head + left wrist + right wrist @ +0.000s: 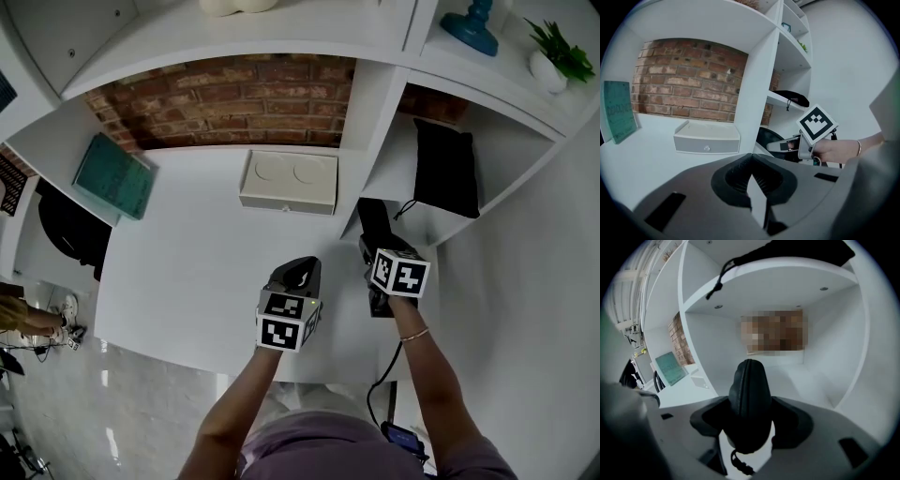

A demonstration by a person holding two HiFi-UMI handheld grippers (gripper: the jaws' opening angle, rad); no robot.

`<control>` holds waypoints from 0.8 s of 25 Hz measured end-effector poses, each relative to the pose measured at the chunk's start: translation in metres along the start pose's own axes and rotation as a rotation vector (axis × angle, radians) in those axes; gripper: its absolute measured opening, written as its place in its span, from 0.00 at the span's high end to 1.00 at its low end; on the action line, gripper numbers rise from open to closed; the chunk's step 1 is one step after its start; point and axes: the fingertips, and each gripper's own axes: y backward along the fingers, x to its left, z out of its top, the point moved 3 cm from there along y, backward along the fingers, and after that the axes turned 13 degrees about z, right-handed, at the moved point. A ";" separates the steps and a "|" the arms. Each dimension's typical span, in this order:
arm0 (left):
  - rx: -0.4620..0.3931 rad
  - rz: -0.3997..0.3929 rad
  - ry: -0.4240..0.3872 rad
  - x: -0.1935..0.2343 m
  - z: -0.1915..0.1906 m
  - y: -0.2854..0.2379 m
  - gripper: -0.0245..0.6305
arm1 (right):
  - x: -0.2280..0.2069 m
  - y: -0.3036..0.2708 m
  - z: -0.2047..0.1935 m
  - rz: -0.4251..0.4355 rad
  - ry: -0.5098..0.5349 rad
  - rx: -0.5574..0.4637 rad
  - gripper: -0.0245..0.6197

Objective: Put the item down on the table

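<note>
- While clamping the black pouch [748,385] between wide-set jaws, pads pressed on both flanks, hold the right gripper [749,420] level; swing it away from the shelf divider [375,122] and over bare white table [187,272]; seems to sit at the table's right edge at present, aimed into the lower right compartment.
- Lower gently until the pouch's underside and dangling cord [737,465] meet the surface; only then spread the jaws further; soft and rounded by the look of it, so likely to flop or roll if let go from high up.
- Set down short of the white drawer box [289,182] at the back; park the left gripper [752,183], jaws closed together on nothing, off to the side.
- From the head view: both grippers side by side, plus drawer box, teal book [114,175] and a black bag [445,169] on the shelf above; pouch seen only in part ahead of the marker cube; grip not readable there.
- From the right gripper view: seam down the pouch, cord below, pads on it; no sight of the left gripper.
- From the left gripper view: right gripper side-on with the hand behind; height above the table hard to judge in any view.
</note>
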 end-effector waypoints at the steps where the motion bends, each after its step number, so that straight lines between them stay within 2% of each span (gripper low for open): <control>1: 0.001 0.004 0.001 0.001 0.000 -0.001 0.96 | -0.002 -0.004 0.000 -0.005 0.001 0.004 0.53; 13: 0.005 0.038 0.027 0.012 -0.002 -0.009 0.96 | -0.016 -0.035 -0.001 -0.024 0.052 0.051 0.53; 20: 0.019 0.053 0.040 0.017 -0.006 -0.012 0.96 | -0.026 -0.048 -0.009 -0.042 0.038 0.082 0.53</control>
